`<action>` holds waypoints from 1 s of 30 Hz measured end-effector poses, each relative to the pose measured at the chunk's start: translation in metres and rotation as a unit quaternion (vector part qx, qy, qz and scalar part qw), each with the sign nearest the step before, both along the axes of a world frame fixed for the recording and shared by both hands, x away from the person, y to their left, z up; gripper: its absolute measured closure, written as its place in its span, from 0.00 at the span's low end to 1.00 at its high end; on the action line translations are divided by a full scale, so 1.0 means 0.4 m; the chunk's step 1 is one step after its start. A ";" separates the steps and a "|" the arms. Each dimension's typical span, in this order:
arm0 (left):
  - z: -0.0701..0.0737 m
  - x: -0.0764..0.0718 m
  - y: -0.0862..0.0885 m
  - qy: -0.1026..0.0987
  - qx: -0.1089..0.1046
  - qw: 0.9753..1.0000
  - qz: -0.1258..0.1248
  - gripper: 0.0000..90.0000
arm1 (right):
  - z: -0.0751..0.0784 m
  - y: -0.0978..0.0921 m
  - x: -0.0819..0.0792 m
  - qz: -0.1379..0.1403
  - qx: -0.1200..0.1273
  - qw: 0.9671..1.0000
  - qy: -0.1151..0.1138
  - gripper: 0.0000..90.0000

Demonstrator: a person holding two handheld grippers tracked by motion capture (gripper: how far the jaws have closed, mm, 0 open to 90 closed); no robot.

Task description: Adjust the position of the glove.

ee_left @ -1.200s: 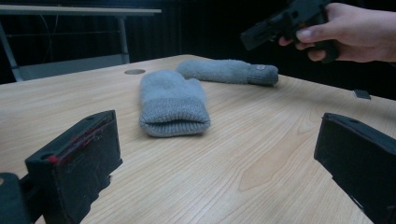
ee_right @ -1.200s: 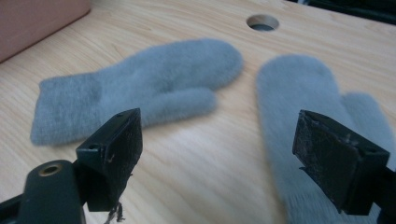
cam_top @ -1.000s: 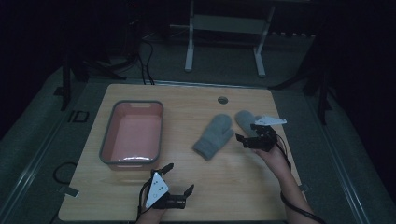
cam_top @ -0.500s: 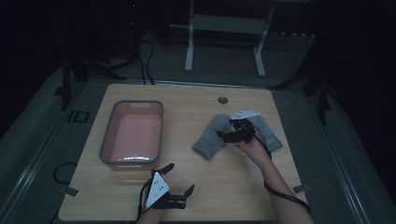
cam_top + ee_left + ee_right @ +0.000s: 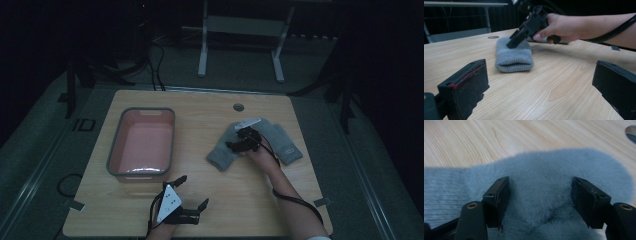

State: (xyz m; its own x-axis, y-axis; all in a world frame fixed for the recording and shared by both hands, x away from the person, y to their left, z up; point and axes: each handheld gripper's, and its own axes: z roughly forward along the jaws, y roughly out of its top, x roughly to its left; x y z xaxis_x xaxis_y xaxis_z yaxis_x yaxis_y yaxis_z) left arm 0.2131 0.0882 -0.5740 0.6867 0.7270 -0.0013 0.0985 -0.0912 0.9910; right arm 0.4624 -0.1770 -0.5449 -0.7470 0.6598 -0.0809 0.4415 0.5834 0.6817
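Observation:
Two grey mittens lie on the wooden table's right half. The left mitten (image 5: 220,155) points its cuff toward the front left, and the right mitten (image 5: 284,142) lies beside it. My right gripper (image 5: 236,145) hangs open just over the left mitten (image 5: 544,167), one jaw on either side of its fuzzy top, holding nothing. The left gripper (image 5: 191,193) rests open near the table's front edge. Through its wide-apart jaws I see the mitten's ribbed cuff (image 5: 514,58) and, above it, the right gripper (image 5: 524,31) in a hand.
A pink tub with a grey rim (image 5: 114,165) stands on the table's left half. A round cable hole (image 5: 238,107) sits near the far edge. The right gripper's cable (image 5: 300,202) trails along the forearm. Table legs and cables lie on the dark floor behind.
The right gripper has moved left, from beside the right mitten to over the left mitten. The left gripper has stayed where it was.

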 end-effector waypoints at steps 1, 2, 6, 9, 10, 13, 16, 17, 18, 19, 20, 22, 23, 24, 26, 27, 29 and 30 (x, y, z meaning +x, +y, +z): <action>0.000 0.000 0.000 0.000 0.000 1.000 0.000 0.01 | -0.004 -0.001 0.002 0.003 0.003 1.000 -0.002 0.40; 0.000 0.000 -0.001 0.000 0.000 1.000 0.000 0.01 | -0.005 -0.001 0.003 0.003 0.005 1.000 0.001 0.43; 0.000 0.000 -0.001 0.000 0.000 1.000 -0.001 0.01 | -0.007 0.003 0.002 0.011 -0.002 1.000 0.001 0.61; 0.000 0.000 0.000 0.001 -0.001 1.000 -0.002 0.01 | -0.005 0.008 -0.003 0.018 -0.006 1.000 -0.004 0.78; 0.000 0.000 0.000 0.001 -0.001 1.000 -0.002 0.01 | -0.003 0.010 -0.004 0.020 -0.008 1.000 -0.005 0.82; 0.000 0.001 0.001 0.002 -0.004 1.000 -0.002 0.01 | 0.011 0.015 -0.011 0.033 -0.011 0.999 -0.006 0.88; 0.000 0.000 0.001 0.001 -0.004 1.000 -0.002 0.01 | 0.029 0.017 -0.023 0.060 -0.004 0.998 -0.001 0.89; 0.000 0.000 0.000 0.001 -0.004 1.000 -0.002 0.01 | 0.036 0.019 -0.030 0.070 0.000 0.998 -0.002 0.89; 0.000 -0.001 0.000 0.000 -0.003 1.000 -0.002 0.01 | 0.044 0.021 -0.037 0.080 0.005 0.997 -0.002 0.89; 0.000 -0.001 0.000 0.000 -0.003 1.000 -0.001 0.01 | 0.052 0.024 -0.047 0.094 0.011 0.996 -0.004 0.89; 0.000 -0.001 0.000 0.000 -0.003 1.000 -0.001 0.01 | 0.060 0.028 -0.057 0.108 0.018 0.994 -0.005 0.89; -0.001 -0.001 0.000 -0.001 -0.004 1.000 0.000 0.01 | 0.075 0.039 -0.075 0.139 0.029 0.990 -0.002 0.89; 0.000 -0.001 0.000 -0.001 -0.003 1.000 0.000 0.01 | 0.081 0.046 -0.085 0.156 0.036 0.987 -0.003 0.89; -0.001 -0.001 0.000 -0.001 -0.003 1.000 0.000 0.01 | 0.087 0.053 -0.095 0.168 0.042 0.985 -0.002 0.89; -0.001 -0.002 0.000 -0.002 -0.003 1.000 0.000 0.01 | 0.091 0.062 -0.103 0.181 0.040 0.983 -0.005 0.89; -0.001 -0.002 0.000 -0.002 -0.003 1.000 0.001 0.01 | 0.093 0.077 -0.116 0.201 0.037 0.979 -0.005 0.89; -0.001 -0.002 0.000 -0.002 -0.003 1.000 0.000 0.01 | 0.088 0.088 -0.120 0.210 0.029 0.977 0.001 0.89; -0.001 -0.002 0.000 -0.002 -0.003 1.000 0.000 0.01 | 0.083 0.091 -0.120 0.214 0.029 0.976 0.003 0.89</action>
State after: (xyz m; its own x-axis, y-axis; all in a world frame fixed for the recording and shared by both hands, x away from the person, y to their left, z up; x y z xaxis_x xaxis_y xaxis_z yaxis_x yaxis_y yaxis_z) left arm 0.2123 0.0882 -0.5743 0.6863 0.7274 -0.0024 0.0937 -0.0852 0.9919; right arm 0.4146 -0.1406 -0.5116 -0.9555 0.2911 -0.0471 0.1706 0.6759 0.7169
